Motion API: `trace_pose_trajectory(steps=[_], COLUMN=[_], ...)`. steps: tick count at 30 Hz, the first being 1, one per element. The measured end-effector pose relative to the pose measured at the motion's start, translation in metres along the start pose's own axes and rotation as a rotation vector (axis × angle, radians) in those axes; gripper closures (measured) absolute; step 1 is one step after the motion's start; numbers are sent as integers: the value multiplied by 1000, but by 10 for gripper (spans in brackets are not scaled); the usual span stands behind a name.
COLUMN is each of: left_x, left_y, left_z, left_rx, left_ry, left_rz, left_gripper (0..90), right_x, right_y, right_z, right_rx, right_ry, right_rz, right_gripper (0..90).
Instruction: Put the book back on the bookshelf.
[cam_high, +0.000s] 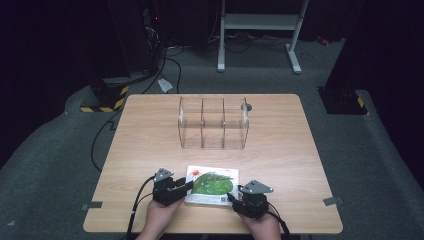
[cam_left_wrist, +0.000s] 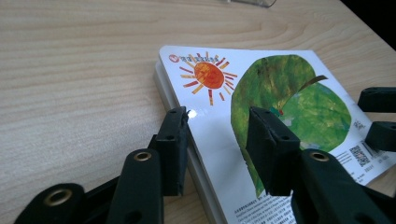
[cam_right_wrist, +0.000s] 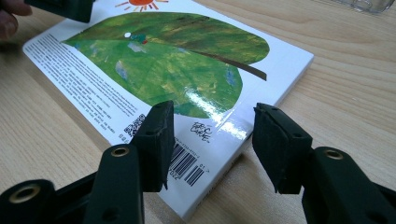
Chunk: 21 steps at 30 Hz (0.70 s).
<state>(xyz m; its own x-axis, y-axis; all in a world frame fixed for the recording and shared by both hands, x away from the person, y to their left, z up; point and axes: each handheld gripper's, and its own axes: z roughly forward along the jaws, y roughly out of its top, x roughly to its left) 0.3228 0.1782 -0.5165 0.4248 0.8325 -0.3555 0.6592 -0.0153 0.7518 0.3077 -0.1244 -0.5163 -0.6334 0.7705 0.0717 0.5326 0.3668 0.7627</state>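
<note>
A picture book (cam_high: 212, 185) with a big green leaf and an orange sun on its white cover lies flat near the table's front edge. My left gripper (cam_high: 187, 186) is at its left side. In the left gripper view the book (cam_left_wrist: 280, 88) has its near edge between the jaws of that gripper (cam_left_wrist: 219, 116), which stand apart, one beside the edge and one above the cover. My right gripper (cam_high: 232, 198) is at the front right corner. In the right gripper view its jaws (cam_right_wrist: 212, 112) straddle the barcode corner of the book (cam_right_wrist: 163, 70) with gaps on both sides.
A clear plastic organiser (cam_high: 213, 122) with three compartments stands at the middle of the wooden table (cam_high: 150, 140), with a small round object (cam_high: 246, 106) behind its right end. Cables and a white metal stand (cam_high: 260, 30) are on the floor beyond the table.
</note>
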Motion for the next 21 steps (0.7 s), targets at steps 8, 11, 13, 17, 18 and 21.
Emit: trace_pose_trajectory(steps=[8, 11, 13, 17, 18, 21], left_x=[11, 13, 15, 19, 21, 23], left_y=[1, -1, -1, -2, -2, -4], left_z=[-5, -5, -6, -6, -5, -4], left_rx=[-20, -22, -36, -29, -21, -5], left_ry=[-84, -105, -126, -145, -148, -157], left_rz=[-79, -102, -124, -151, -151, -168], left_gripper=[657, 664, 679, 712, 716, 720], right_x=[0, -1, 0, 0, 0, 0], right_y=[0, -1, -1, -1, -1, -1], right_z=[0, 0, 0, 0, 0, 0], right_rx=[-7, -11, -12, -12, -13, -15], right_ry=[-10, -15, -17, -17, -18, -18], right_rz=[-1, -2, -1, 5, 4, -2], right_gripper=[488, 489, 488, 489, 489, 489])
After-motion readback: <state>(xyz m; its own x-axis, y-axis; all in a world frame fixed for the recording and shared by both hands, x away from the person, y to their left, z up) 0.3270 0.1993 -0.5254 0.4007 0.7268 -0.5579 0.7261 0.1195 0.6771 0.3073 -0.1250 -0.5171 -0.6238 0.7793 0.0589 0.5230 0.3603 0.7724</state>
